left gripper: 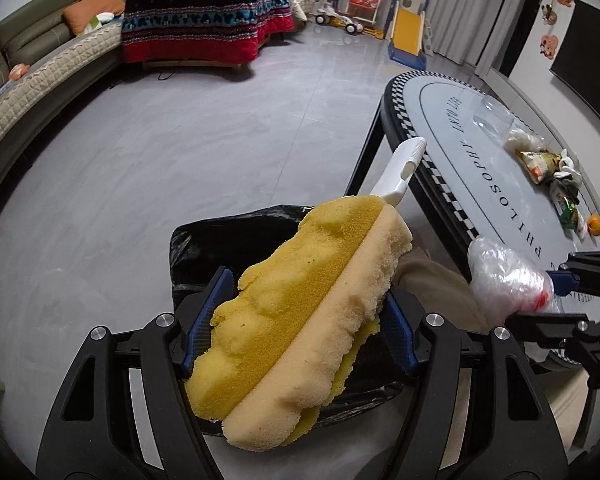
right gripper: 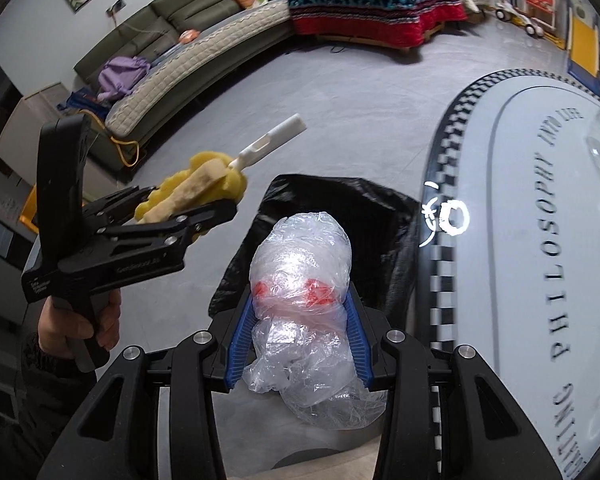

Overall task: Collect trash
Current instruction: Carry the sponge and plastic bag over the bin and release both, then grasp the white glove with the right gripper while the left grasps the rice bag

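My left gripper (left gripper: 308, 292) is shut on a yellow and beige sponge brush (left gripper: 292, 320) whose white handle (left gripper: 400, 168) points away from me. It hangs over the open black trash bag (left gripper: 204, 248) on the floor. My right gripper (right gripper: 302, 294) is shut on a crumpled clear plastic bag (right gripper: 300, 264) with red print, above the near edge of the same trash bag (right gripper: 340, 200). In the right wrist view the left gripper (right gripper: 188, 200) with the sponge brush (right gripper: 196, 184) is to the left, gripped by a hand (right gripper: 76, 328). The right gripper (left gripper: 552, 292) and plastic bag (left gripper: 504, 276) show at the left view's right side.
A round grey table (left gripper: 452, 120) with a checkered rim stands right of the trash bag. On it lie snack wrappers (left gripper: 540, 160), a clear plastic cup (left gripper: 492, 116) and an orange (left gripper: 595, 225). A sofa (right gripper: 188, 60), a covered low table (left gripper: 208, 20) and toys (left gripper: 364, 0) stand across the grey floor.
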The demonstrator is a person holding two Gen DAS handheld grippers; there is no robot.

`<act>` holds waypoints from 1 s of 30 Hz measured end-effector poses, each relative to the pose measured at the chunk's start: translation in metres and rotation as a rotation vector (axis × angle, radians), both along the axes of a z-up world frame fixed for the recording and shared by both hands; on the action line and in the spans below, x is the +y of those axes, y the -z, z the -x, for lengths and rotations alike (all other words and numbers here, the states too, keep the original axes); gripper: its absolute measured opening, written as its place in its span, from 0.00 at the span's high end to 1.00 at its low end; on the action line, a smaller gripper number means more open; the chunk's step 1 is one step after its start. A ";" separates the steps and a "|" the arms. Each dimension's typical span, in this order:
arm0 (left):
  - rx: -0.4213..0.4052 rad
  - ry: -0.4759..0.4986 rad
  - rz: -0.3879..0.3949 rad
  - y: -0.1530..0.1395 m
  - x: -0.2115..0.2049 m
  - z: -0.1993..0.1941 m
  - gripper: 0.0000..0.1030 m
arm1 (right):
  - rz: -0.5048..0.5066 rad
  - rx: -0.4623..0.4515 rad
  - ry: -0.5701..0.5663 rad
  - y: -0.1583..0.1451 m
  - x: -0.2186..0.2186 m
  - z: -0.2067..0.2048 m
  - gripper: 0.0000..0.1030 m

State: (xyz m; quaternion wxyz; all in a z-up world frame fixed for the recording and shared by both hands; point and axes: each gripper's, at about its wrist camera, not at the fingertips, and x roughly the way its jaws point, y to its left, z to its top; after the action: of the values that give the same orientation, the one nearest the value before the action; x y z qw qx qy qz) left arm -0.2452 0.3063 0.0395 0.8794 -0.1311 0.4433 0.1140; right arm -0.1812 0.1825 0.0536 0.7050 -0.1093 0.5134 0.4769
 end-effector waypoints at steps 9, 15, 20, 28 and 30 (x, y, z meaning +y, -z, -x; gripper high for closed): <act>0.011 -0.171 -0.066 0.000 0.031 0.003 0.06 | 0.017 0.006 -0.011 0.016 0.020 0.010 0.34; 0.005 -0.123 -0.072 -0.001 0.020 -0.001 0.06 | 0.008 0.011 0.026 0.013 0.005 -0.001 0.34; -0.013 -0.081 -0.046 -0.005 0.007 -0.011 0.06 | -0.002 -0.007 0.058 0.007 -0.020 -0.010 0.34; -0.037 0.000 -0.049 -0.021 -0.030 -0.042 0.06 | -0.041 -0.035 0.126 -0.011 -0.061 -0.032 0.34; -0.043 0.032 -0.054 -0.024 -0.043 -0.053 0.06 | -0.042 -0.041 0.145 -0.015 -0.071 -0.039 0.34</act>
State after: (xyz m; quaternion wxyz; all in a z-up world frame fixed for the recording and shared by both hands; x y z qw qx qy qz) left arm -0.1925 0.2628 0.0640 0.8936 -0.1028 0.4231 0.1089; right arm -0.1418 0.1118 0.0691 0.7502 -0.0670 0.4951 0.4330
